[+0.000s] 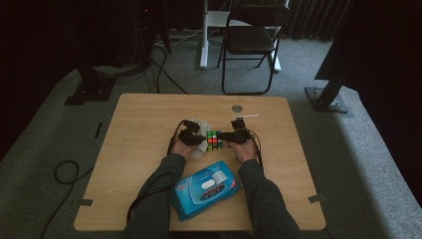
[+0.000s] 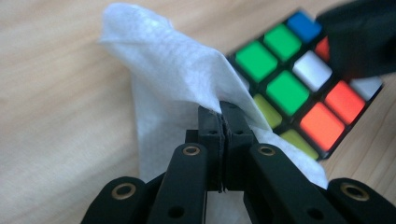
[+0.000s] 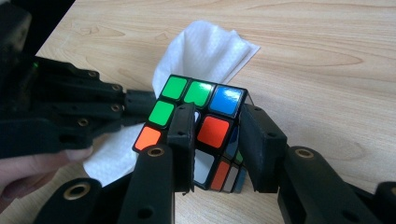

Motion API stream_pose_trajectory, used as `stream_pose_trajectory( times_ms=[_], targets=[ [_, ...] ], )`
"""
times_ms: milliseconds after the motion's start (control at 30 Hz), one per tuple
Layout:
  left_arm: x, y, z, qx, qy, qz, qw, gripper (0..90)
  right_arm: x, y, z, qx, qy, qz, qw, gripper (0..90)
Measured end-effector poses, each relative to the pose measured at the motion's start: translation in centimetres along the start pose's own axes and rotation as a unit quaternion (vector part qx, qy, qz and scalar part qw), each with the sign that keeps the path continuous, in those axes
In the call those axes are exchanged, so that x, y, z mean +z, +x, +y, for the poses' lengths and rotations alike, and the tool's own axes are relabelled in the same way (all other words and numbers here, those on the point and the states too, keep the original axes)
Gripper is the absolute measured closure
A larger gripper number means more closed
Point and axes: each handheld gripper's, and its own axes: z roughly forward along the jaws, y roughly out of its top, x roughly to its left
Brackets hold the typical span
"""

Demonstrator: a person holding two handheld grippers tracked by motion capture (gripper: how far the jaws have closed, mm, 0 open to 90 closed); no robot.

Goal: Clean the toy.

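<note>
Nearest the high view's camera, at the near edge of the light wooden counter (image 1: 129, 164), we see a blue soft pack of wet wipes (image 1: 205, 189) with a white flip lid; its printing is too small for us to read. Beyond it, at mid-counter, sits the multicoloured puzzle cube with black edges (image 1: 214, 140), directly between the two grippers.

We observe the right gripper (image 3: 217, 144) closed around the cube: one jaw presses the top face beside an orange tile, the other bears on the adjacent side. The top face shows green, blue, orange and white tiles.

We observe the left gripper (image 2: 223, 122) with its jaws fully together, pinching a fold of the white paper wipe (image 2: 173, 70). The wipe lies on the counter against the cube's left side and drapes over the cube's near corner. The left gripper sits just beside the cube.

Farther back on the counter lies a small grey round disc (image 1: 237, 108).
</note>
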Motion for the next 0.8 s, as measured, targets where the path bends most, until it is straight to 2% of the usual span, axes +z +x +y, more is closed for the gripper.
stream_pose_trajectory(
  times_ms=[67, 133, 200, 233, 300, 400, 567, 633, 700, 733, 767, 800],
  targets=[
    [-0.7, -0.1, 0.6, -0.001, -0.011, 0.002, 0.9999, 88.8, 0.0, -0.1, 0.0, 0.001, -0.002, 0.002, 1.0, 66.7],
    [-0.9, -0.2, 0.6, 0.002, -0.007, 0.0, 1.0, 88.8, 0.0, -0.1, 0.0, 0.002, -0.002, 0.003, 1.0, 66.7],
    [-0.9, -0.5, 0.2, 0.017, 0.017, -0.009, 0.9997, 88.9, 0.0, -0.1, -0.1, 0.002, -0.002, 0.003, 1.0, 66.7],
    [-0.9, -0.5, 0.2, 0.017, 0.017, -0.009, 0.9997, 88.9, 0.0, -0.1, -0.1, 0.003, -0.003, 0.004, 1.0, 66.7],
    [-0.5, -0.8, -0.6, 0.034, 0.036, -0.017, 0.9986, 88.9, 0.0, -0.1, -0.1, 0.004, -0.003, 0.003, 1.0, 66.8],
    [0.4, -0.9, -1.3, 0.041, 0.06, -0.022, 0.9972, 88.9, 0.0, -0.1, -0.1, 0.005, -0.004, 0.004, 1.0, 67.2],
    [0.0, -1.1, -1.2, 0.048, 0.057, -0.018, 0.9971, 88.9, 0.0, -0.1, -0.1, 0.005, -0.005, 0.004, 1.0, 67.2],
    [-0.9, -1.0, -1.0, 0.04, 0.037, -0.029, 0.9981, 88.9, 0.0, -0.1, -0.1, 0.005, -0.004, 0.004, 1.0, 67.2],
    [-1.4, -1.0, -0.9, 0.039, 0.029, -0.034, 0.9983, 88.8, 0.0, -0.1, -0.1, 0.005, -0.005, 0.005, 1.0, 67.2],
    [-1.4, -1.2, -1.0, 0.043, 0.035, -0.033, 0.9979, 88.9, 0.0, -0.1, -0.2, 0.007, -0.007, 0.006, 0.9999, 67.2],
    [-1.0, -1.6, -1.3, 0.053, 0.053, -0.029, 0.9968, 88.9, 0.0, -0.1, -0.2, 0.008, -0.007, 0.006, 0.9999, 67.4],
    [-1.0, -1.6, -1.3, 0.053, 0.053, -0.029, 0.9968, 88.9, 0.1, -0.1, -0.2, 0.008, -0.008, 0.006, 0.9999, 67.5]
  ],
)
